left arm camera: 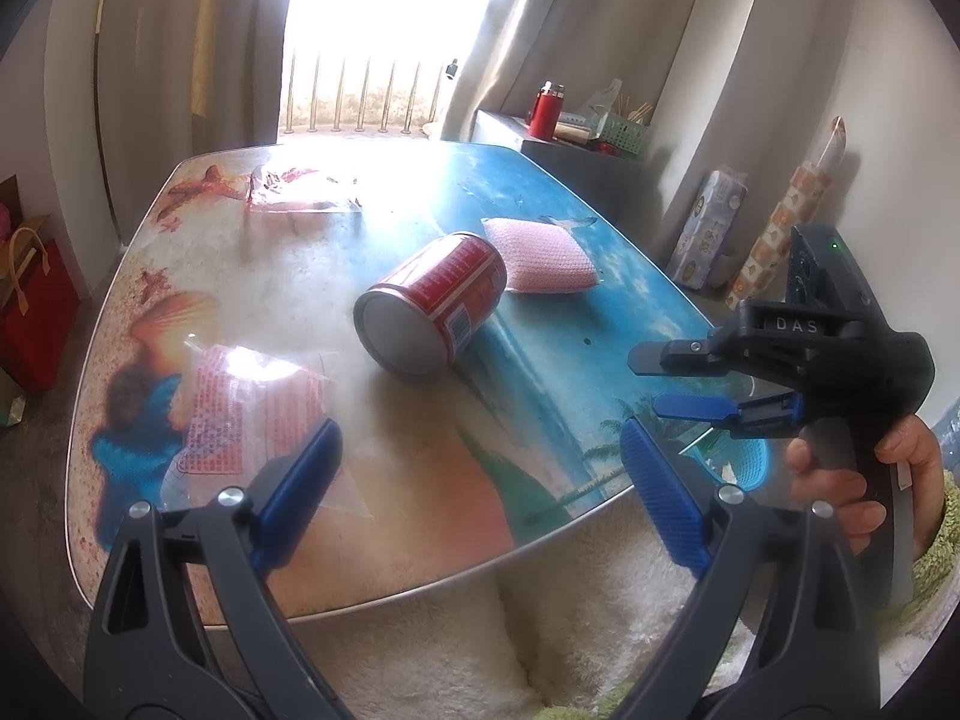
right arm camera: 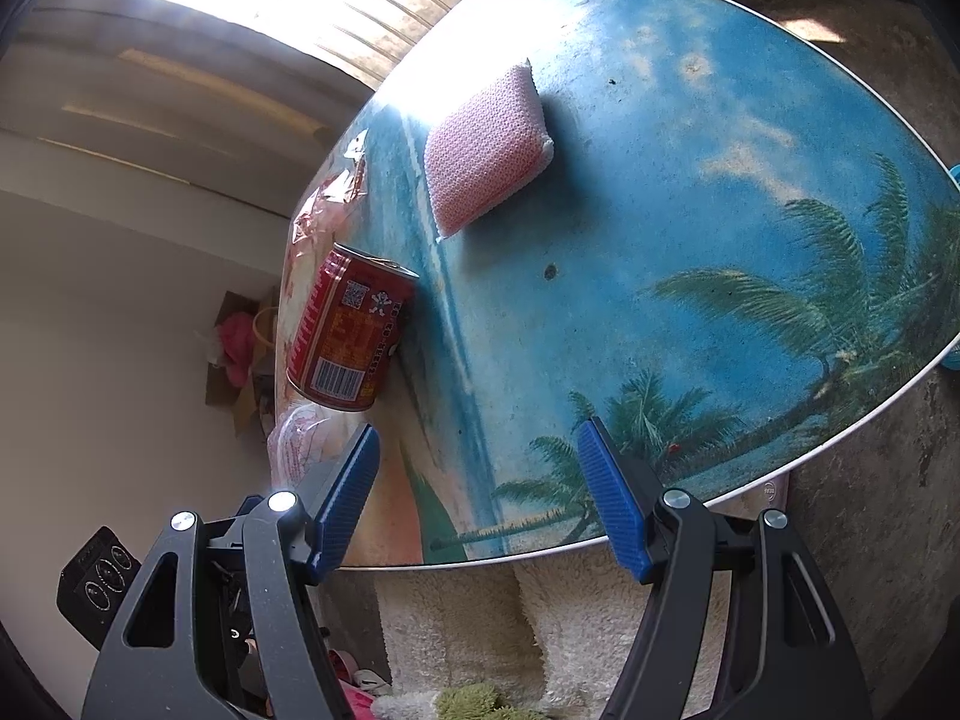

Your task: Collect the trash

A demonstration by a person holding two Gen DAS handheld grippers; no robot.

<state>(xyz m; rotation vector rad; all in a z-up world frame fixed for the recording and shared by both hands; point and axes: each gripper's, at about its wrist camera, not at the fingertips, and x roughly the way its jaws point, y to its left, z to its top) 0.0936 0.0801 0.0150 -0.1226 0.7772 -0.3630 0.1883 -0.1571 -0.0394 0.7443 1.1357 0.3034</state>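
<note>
A red can [left arm camera: 429,306] lies on its side at the middle of the beach-print table [left arm camera: 540,372]; it also shows in the right wrist view [right arm camera: 348,336]. A clear wrapper with red print [left arm camera: 240,414] lies at the near left, just beyond my left gripper [left arm camera: 480,474], which is open and empty above the table's near edge. A second crumpled wrapper [left arm camera: 297,189] lies at the far side. My right gripper [right arm camera: 477,492] is open and empty over the near edge; it also shows from the side in the left wrist view [left arm camera: 651,381].
A pink sponge [left arm camera: 540,255] lies behind the can; it also shows in the right wrist view [right arm camera: 486,150]. A blue basket [left arm camera: 744,462] sits below the table's right edge. A red bag [left arm camera: 33,306] stands on the floor at left. A shelf with a red bottle [left arm camera: 546,111] is at the back right.
</note>
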